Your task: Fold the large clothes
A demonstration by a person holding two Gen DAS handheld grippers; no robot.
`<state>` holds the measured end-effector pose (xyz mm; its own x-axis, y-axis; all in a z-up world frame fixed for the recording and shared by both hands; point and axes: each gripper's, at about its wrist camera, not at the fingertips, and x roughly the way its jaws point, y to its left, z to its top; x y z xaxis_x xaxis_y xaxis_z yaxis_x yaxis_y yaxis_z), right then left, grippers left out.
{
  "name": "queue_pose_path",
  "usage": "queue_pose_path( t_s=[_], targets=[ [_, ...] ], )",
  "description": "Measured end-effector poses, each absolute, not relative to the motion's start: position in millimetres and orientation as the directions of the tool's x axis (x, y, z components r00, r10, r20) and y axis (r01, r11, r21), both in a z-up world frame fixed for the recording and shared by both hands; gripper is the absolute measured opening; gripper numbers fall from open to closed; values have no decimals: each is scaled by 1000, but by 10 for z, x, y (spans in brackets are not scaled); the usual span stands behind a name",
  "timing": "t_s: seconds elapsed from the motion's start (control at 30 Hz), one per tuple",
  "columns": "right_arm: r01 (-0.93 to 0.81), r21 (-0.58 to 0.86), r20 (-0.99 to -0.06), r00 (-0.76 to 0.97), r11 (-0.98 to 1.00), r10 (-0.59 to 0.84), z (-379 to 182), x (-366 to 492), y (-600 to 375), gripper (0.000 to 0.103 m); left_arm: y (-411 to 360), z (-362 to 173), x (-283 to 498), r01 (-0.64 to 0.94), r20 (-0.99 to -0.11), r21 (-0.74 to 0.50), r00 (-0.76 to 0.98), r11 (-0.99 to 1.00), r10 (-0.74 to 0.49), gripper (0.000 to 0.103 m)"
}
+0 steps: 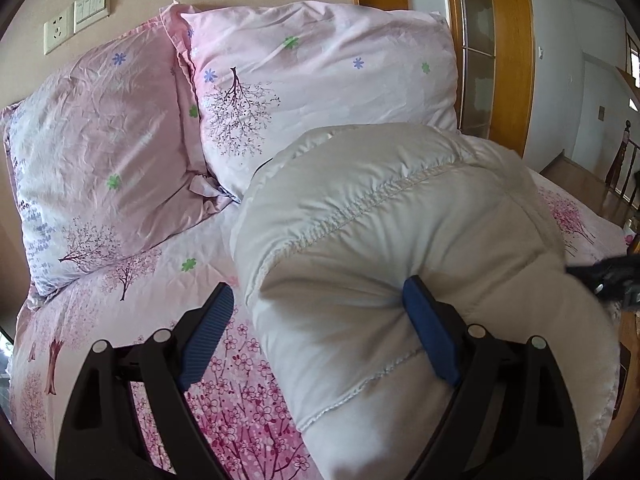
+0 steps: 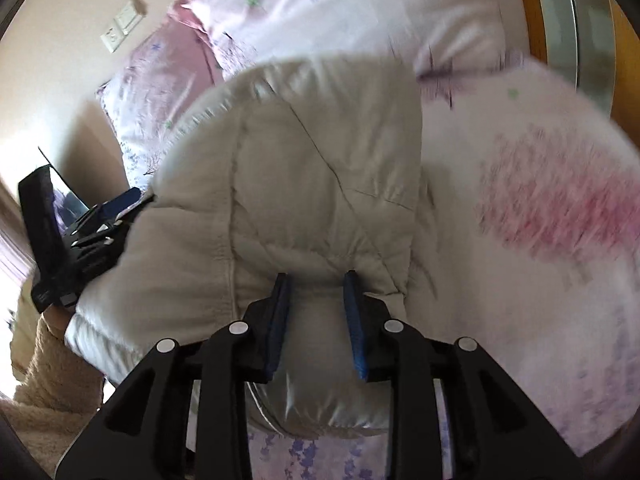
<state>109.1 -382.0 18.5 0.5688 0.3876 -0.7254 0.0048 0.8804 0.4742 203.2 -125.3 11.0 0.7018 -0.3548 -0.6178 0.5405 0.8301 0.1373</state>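
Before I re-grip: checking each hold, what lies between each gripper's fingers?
Right gripper: a pinched fold of the white padded coat, right wrist view. Left gripper: coat edge, left wrist view.

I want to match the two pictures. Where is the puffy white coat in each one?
Left wrist view: the puffy white coat fills the middle and lower right, on the pink bed.
Right wrist view: the coat fills the middle.
Shared landmark: the flowery pink pillow behind it.

No readable text anywhere that I can spot. The wall socket (image 1: 56, 33) and the light switch (image 1: 92, 4) beside it are plain, and the pillows (image 1: 320, 76) and bedsheet (image 1: 224, 400) only carry tree and flower prints, no lettering.
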Motion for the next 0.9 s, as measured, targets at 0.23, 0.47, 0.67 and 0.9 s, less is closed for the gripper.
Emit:
queue_pose_path(
  t_s=[0.23,0.47,0.67,0.9],
  targets=[
    [16,528,-711,555,849,432,122,1124,-3878,27,-1174,142,2013,531,-586,92,713,842,-386,87],
    [56,580,-656,623,813,425,590,1038,-4181,102,-645,252,2144,538,-602,-226,578,812,-551,96],
    [192,623,-717,528,758,455,506,1349,-4528,102,-368,71,2467,449,-587,-577,352,682,-729,96],
    [264,796,-605,387,545,696,-86,1676,-4629,102,-526,20,2479,456,-578,-633,260,626,-774,96]
  ],
)
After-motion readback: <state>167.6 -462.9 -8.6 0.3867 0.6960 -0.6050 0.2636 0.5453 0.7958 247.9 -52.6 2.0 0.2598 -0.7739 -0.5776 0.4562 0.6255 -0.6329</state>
